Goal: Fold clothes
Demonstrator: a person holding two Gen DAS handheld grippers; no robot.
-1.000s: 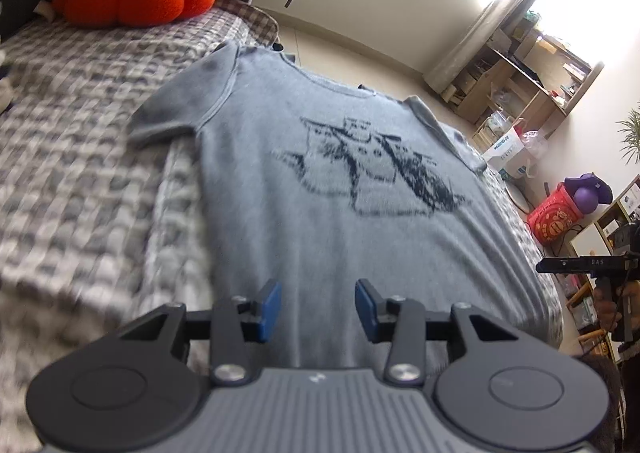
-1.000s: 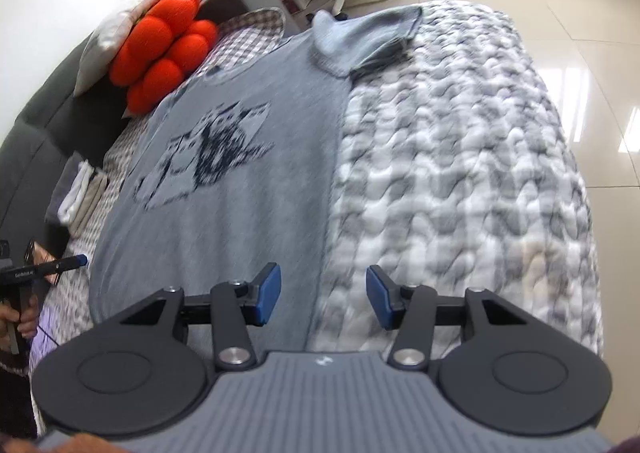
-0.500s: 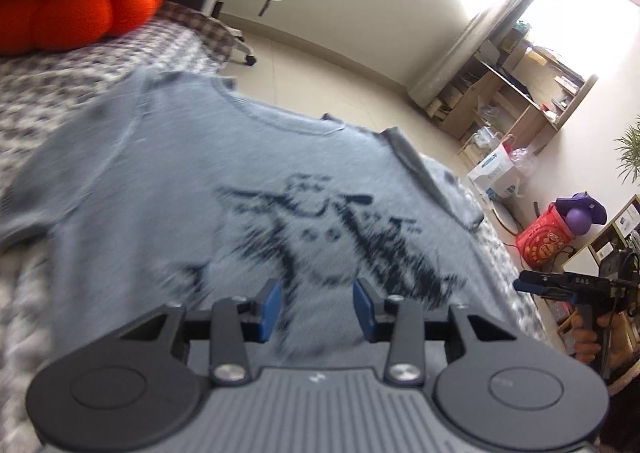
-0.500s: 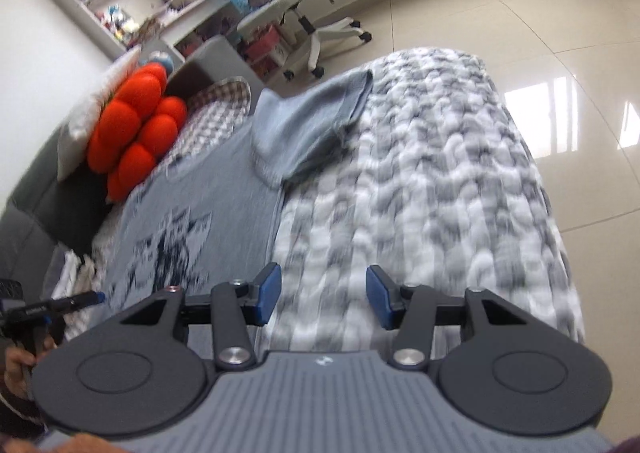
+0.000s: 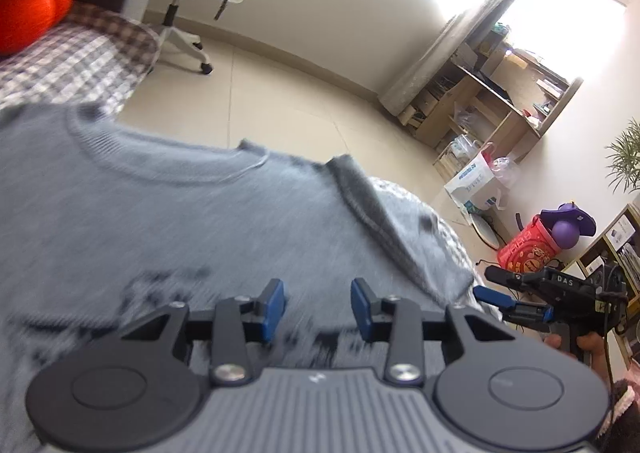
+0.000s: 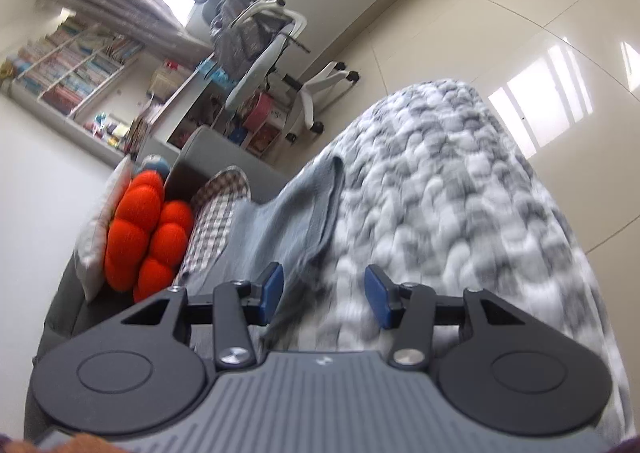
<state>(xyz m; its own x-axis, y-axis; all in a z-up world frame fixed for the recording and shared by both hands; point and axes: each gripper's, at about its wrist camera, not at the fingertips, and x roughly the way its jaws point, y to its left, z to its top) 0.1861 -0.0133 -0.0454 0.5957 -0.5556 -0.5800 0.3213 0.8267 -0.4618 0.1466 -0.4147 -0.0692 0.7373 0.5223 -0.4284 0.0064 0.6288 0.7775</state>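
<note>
The grey T-shirt [image 5: 208,221] lies spread flat, print side up, on the bed's knitted grey-and-white blanket [image 6: 460,205], its collar [image 5: 160,169] toward the far edge and one short sleeve [image 6: 304,205] reaching out to the right over the blanket. Laid out smooth like this, it looks ready for a first fold rather than partway through one.

The left hand-held gripper [image 5: 318,307] hovers low over the chest of the shirt, just short of the collar. Its blue pads [image 5: 274,305] are closing, yet nothing sits between them; the cloth lies underneath, untouched. It seems aimed at the shoulder line, probably to pinch the fabric near the neck.

The right hand-held gripper [image 6: 326,293] is released too, its jaws parted with only air between. It points along the shirt's right side, where sleeve meets blanket, so the sleeve is the likely target there. It also shows at the right edge of the left camera's view, held by a hand [image 5: 576,345].

Beyond the bed sit an orange cushion [image 6: 144,229], a checked cloth [image 5: 80,53] and an office chair [image 6: 272,53] on the tiled floor.
</note>
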